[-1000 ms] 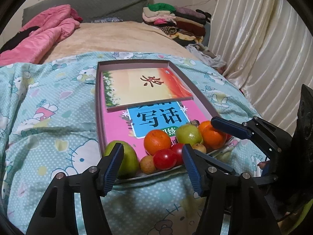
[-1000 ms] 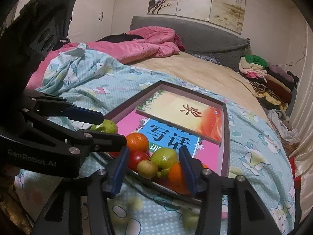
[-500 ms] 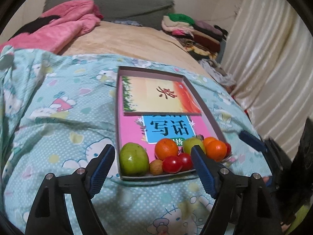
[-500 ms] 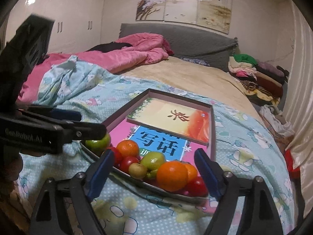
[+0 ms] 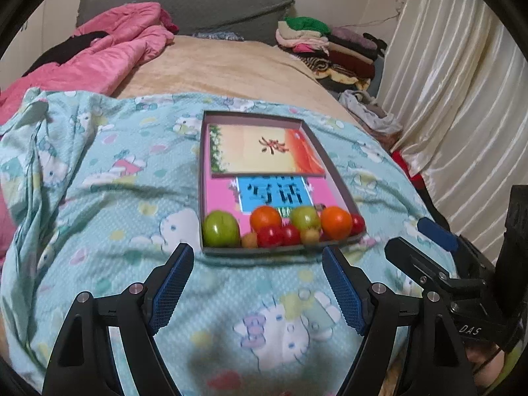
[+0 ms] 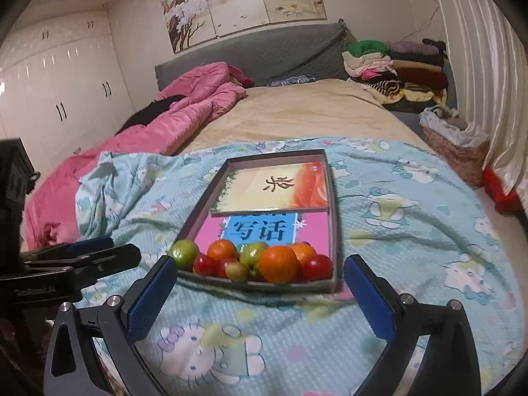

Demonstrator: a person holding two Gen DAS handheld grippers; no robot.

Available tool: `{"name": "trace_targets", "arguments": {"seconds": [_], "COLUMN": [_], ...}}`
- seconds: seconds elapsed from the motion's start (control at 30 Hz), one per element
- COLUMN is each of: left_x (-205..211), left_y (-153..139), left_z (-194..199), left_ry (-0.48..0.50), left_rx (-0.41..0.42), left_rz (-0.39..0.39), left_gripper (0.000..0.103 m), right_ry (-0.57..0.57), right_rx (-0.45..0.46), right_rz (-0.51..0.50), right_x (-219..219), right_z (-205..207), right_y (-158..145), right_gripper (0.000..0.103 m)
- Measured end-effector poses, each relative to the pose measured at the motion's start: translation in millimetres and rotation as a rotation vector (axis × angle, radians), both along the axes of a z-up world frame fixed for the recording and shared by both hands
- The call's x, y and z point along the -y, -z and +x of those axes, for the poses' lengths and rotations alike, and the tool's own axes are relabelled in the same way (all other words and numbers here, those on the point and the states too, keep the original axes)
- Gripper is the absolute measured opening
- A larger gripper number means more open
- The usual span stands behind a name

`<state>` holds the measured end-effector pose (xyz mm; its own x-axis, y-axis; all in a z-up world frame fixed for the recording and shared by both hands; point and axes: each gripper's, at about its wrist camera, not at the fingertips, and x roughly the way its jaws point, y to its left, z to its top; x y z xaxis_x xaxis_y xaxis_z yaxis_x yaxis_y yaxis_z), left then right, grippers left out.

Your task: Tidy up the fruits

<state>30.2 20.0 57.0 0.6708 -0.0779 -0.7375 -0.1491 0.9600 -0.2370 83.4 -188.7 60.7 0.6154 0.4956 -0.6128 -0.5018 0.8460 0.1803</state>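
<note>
— Where is the fruit kept?

— A shallow tray [image 5: 343,194] is laid on the quilt [image 5: 115,198]; the fruit is crowded against its near wall, the green apple [image 5: 220,233] at the left corner.

— How should it be handled?

— The oranges [image 6: 279,264] are probably firm and can be pinched across the middle. The tomatoes [image 5: 269,236] look soft and smooth; light pressure is advised.

— And the jaws?

— The left gripper [image 5: 257,283] and right gripper [image 6: 259,297] are both held wide, with nothing in them.

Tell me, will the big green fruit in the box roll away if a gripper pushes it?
Probably a little. The big green fruit looks round and smooth, so a nudge would likely roll it. It sits in a corner of the box, whose low wall should stop it. The soft blanket underneath may let the box tilt, nudging fruit along.
</note>
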Motion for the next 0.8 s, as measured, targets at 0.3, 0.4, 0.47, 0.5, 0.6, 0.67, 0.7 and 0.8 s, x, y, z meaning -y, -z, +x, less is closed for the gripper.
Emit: {"name": "trace_targets", "arguments": {"seconds": [0.3, 0.4, 0.47, 0.5, 0.6, 0.67, 0.7, 0.8], "left_x": [7, 11, 13, 14, 16, 18, 19, 20], "left_y": [27, 34, 37, 38, 43, 46, 47, 49], "left_z": [-23, -30, -33, -36, -38, -37, -37, -36], "left_ry": [-0.049, -0.06, -0.07, -0.072, -0.07, -0.065, -0.064, -0.057], "left_rx": [-0.099, -0.112, -0.109, -0.106, -0.109, -0.113, -0.113, -0.118], "left_rz": [0.011, 0.02, 0.027, 0.026, 0.026, 0.03, 0.03, 0.035], "left_gripper": [0.081, 0.081, 0.081, 0.081, 0.081, 0.081, 0.081, 0.081], "right_ry": [0.001, 0.016, 0.02, 0.019, 0.002, 0.0, 0.005, 0.009], "right_rx": [-0.055, -0.055, -0.045, -0.031, -0.001, 0.022, 0.032, 0.019], "right_rz": [-0.066, -0.077, -0.079, -0.091, -0.102, -0.094, -0.086, -0.076], "right_x": [2, 6, 8, 7, 5, 5, 6, 5], "right_z": [-22, -31, -37, -42, -50, -54, -55, -52], "right_y": [7, 11, 14, 16, 18, 15, 14, 16], "right_gripper": [0.102, 0.102, 0.102, 0.102, 0.102, 0.102, 0.102, 0.102]}}
